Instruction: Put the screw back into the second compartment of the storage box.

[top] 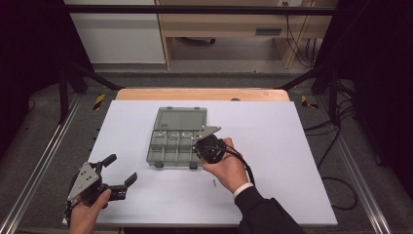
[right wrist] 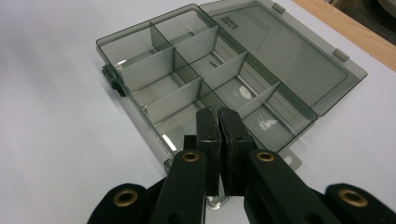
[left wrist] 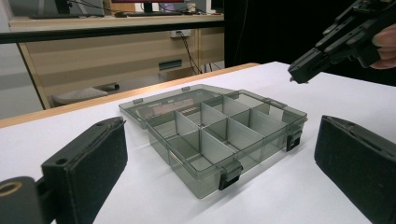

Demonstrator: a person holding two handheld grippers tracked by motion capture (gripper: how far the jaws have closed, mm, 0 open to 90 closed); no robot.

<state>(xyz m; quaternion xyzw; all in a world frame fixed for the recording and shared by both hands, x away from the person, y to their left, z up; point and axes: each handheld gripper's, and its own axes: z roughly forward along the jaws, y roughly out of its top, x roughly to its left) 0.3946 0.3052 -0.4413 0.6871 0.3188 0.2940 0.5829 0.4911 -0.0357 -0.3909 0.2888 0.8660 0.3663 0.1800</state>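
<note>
Clenched right gripper (top: 197, 146) hovers over open organizer box (top: 178, 136); released left gripper (top: 122, 170) waits near a possible screw (top: 214, 183).

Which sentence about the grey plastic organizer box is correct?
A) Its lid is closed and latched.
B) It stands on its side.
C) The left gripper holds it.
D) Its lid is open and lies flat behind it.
D: the organizer box sits flat with its dividers exposed, and the lid is folded back flat on the table.
</note>
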